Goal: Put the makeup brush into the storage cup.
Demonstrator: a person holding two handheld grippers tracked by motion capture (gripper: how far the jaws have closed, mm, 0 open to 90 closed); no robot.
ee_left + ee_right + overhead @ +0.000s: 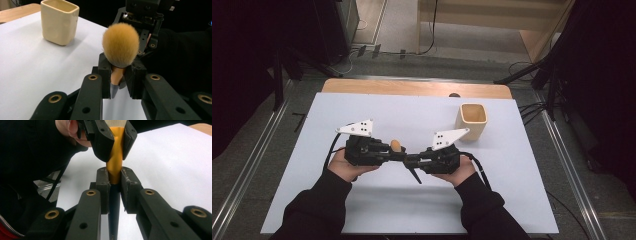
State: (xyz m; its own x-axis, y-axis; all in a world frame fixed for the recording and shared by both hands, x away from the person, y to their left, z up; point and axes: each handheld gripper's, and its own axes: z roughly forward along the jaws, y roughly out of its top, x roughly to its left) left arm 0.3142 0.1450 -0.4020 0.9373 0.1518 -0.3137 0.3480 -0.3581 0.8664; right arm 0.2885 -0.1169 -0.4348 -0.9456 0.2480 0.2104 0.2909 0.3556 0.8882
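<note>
Gripping one tan-bristled brush with orange ferrule and dark handle (396, 145), left gripper (398, 153) clamped below bristles, right gripper (411, 161) clamped on ferrule, cream square ceramic cup (472, 121) near white worktop's (362, 200) far right corner

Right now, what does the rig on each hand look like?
Both the left gripper and right gripper are black, with two linkage jaws carrying brass-coloured pivot bushings. Each bears a grey three-cornered plate dotted with dark marks and trails a black cable. The person wears black sleeves.
</note>
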